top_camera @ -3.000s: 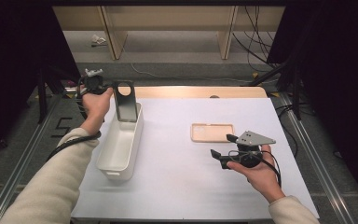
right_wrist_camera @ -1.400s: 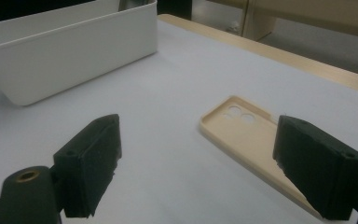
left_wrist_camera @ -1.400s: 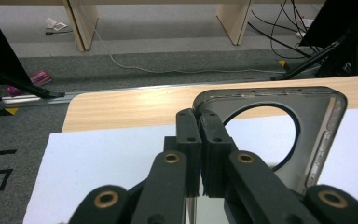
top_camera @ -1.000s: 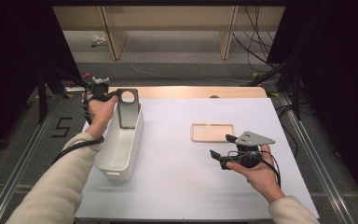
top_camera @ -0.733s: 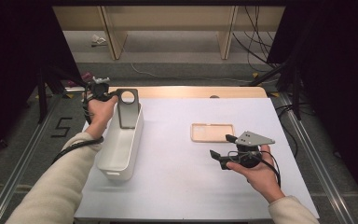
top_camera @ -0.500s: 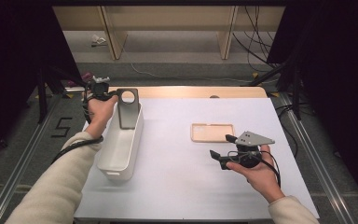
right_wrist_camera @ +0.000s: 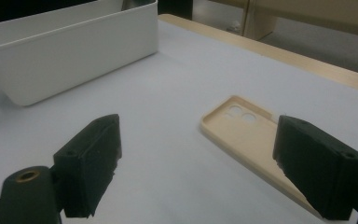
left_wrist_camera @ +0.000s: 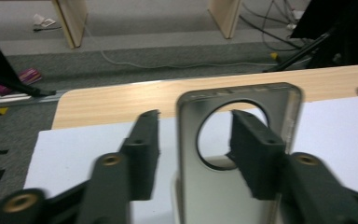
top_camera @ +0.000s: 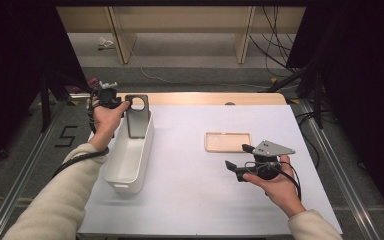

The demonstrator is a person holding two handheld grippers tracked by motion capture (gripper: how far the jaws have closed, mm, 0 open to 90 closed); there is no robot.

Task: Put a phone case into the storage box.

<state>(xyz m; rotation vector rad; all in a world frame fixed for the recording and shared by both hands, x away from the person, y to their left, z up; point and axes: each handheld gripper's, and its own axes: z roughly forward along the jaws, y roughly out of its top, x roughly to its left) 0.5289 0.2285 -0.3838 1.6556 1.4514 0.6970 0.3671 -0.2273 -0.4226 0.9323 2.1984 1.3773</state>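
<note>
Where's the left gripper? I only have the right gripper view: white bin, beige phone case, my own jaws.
Observer: The left gripper is at the far end of the white bin, around a grey phone case.
Operator: Is it gripped?
Observer: No. The jaws have just been opening. The case is between them, with a clear gap at one pad.
Operator: How does that case sit?
Observer: Upright, with its lower end inside the bin and its round cut-out above the rim.
</note>
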